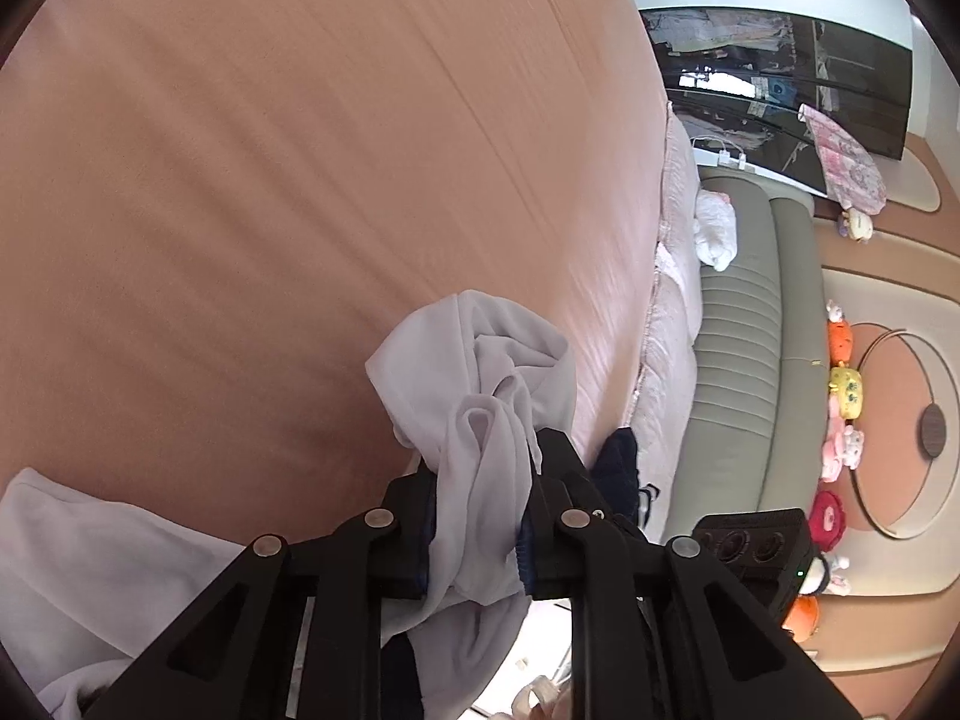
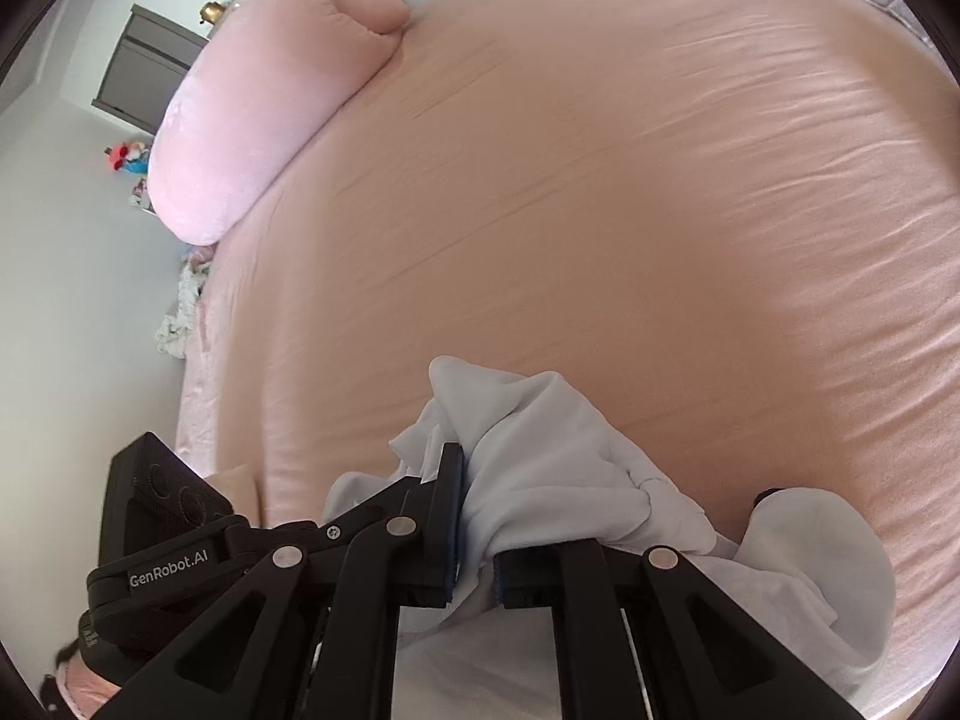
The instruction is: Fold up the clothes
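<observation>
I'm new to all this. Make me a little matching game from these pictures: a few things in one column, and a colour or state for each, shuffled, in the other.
Things:
1. left gripper
2. puffy rolled quilt
3. smooth bed sheet
4. ribbed padded headboard

Colours or states:
A. grey-green, beside the bed
B. shut on a bunch of white soft garment
C. peach-pink, spread flat with light creases
D. pale pink, lying at the bed's far corner

Pairs: 1-B, 2-D, 3-C, 4-A
</observation>
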### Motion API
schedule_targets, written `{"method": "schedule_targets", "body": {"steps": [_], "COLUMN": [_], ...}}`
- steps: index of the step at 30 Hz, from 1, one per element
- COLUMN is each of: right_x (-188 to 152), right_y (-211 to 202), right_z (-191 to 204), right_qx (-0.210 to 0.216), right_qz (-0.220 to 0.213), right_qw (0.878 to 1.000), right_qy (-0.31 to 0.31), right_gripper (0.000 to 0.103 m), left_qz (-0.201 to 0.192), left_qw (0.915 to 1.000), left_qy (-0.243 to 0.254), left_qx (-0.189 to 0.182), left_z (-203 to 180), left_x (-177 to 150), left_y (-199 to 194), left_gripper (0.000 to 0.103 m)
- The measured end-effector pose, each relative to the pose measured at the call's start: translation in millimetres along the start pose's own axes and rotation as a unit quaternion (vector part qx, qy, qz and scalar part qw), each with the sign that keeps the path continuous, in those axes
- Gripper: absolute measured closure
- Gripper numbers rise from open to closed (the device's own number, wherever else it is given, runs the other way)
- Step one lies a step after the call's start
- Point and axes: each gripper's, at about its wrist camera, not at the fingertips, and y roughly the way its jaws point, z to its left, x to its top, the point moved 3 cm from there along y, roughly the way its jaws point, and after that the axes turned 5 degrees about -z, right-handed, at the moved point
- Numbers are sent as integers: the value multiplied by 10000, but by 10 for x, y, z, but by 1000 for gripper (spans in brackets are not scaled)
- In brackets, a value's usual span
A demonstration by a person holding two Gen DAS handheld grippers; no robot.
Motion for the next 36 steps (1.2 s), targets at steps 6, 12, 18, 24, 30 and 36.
{"method": "schedule_targets", "body": {"steps": [6,12,18,24,30,36], "right_x": [-27,-21,57,5,-178,-479], "right_y": [-327,-750,-1231,-1540,-1488,-1266], "right_z": [242,542,763,808,596,221], "right_qx": [477,784,1024,1050,919,679], "right_qz": [-123,-404,-673,-733,-484,71], "right_qw": [9988,9958,9912,9896,9928,9975], "right_qy": [53,-240,-491,-658,-590,-180], "right_gripper": [98,97,97,97,97,97], "left_qz": [-97,-248,-310,-327,-151,34], "left_qw": [9991,9930,9842,9799,9843,9891], "left_qy": [322,718,1298,1769,1612,1416], "left_qx": [-274,-906,-1162,-859,-695,-405], "left_z": [-279,-733,-1157,-1192,-931,-572], "left_x": [-25,-29,-109,-236,-301,-434], "left_y": [-240,-587,-775,-872,-882,-859], "left_gripper": [86,86,86,86,86,86]}}
